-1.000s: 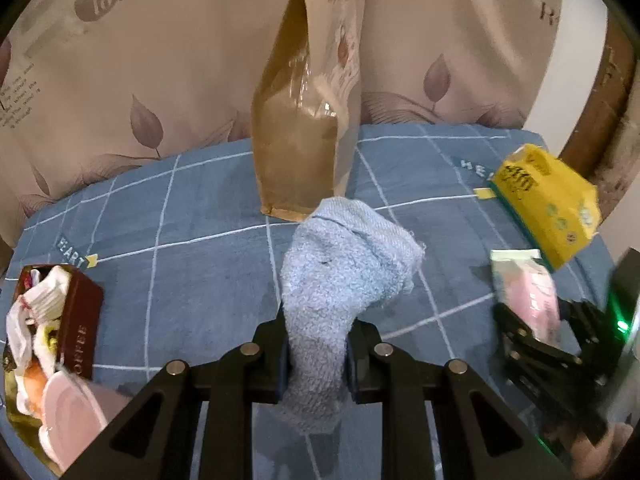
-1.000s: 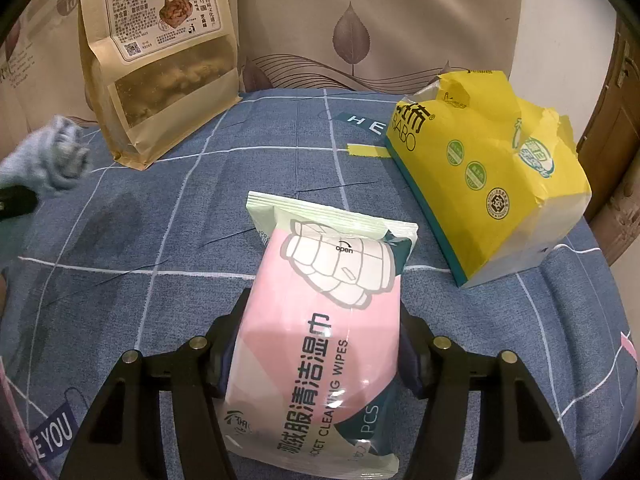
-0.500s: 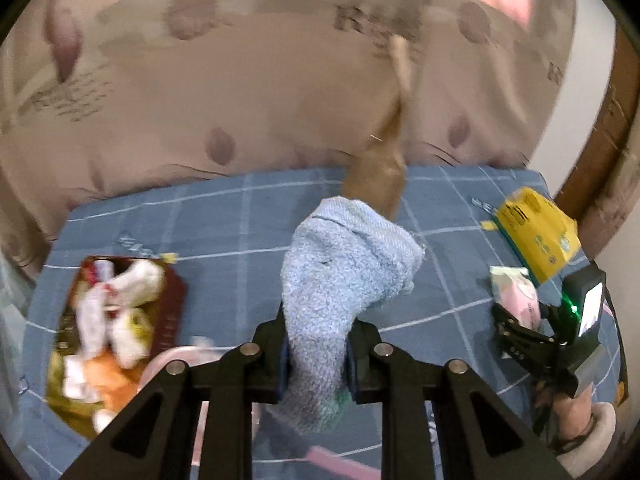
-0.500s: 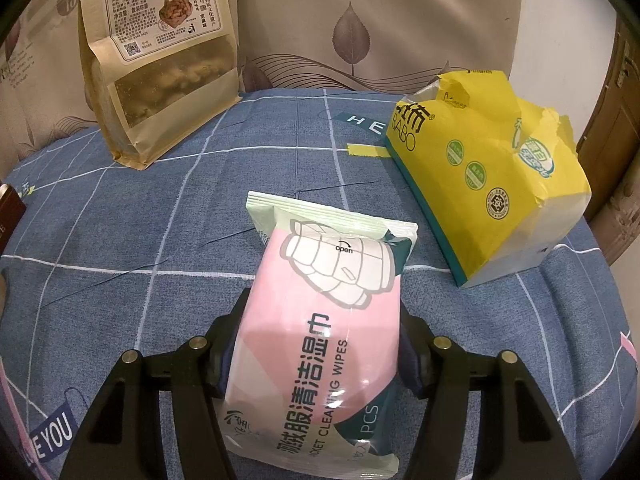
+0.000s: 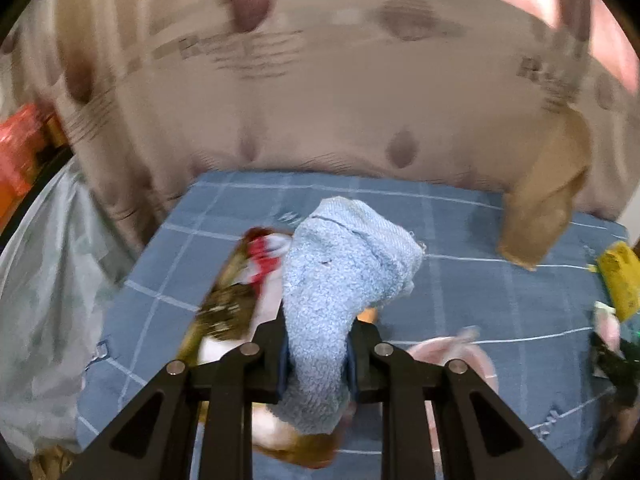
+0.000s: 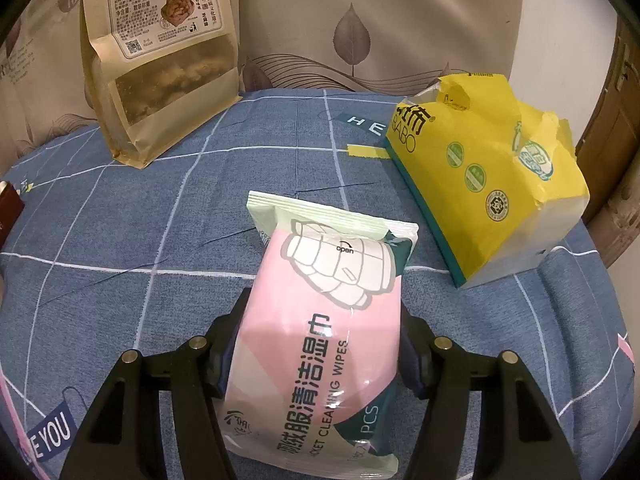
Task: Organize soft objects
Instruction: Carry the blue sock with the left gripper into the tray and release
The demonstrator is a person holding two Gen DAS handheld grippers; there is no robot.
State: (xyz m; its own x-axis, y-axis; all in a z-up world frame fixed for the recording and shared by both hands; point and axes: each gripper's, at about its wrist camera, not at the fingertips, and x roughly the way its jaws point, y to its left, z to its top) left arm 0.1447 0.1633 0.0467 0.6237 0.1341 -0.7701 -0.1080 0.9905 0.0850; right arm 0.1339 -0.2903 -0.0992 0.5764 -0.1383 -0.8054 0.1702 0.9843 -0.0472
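1. Now, left wrist view: the left gripper [image 5: 316,360] grips a blue sock [image 5: 340,280] and holds it above a blurred box [image 5: 224,312] of small items on the blue cloth [image 5: 480,280]. The step seems to be carrying; next it should lower and release.
2. Right wrist view: the right gripper [image 6: 320,344] is closed on the pink wipes pack [image 6: 324,320], near the yellow tissue pack [image 6: 480,176].

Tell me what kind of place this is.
Likely a home: a table under a blue checked cloth, a leaf-print beige curtain behind, a kraft-paper snack bag and a yellow tissue pack.
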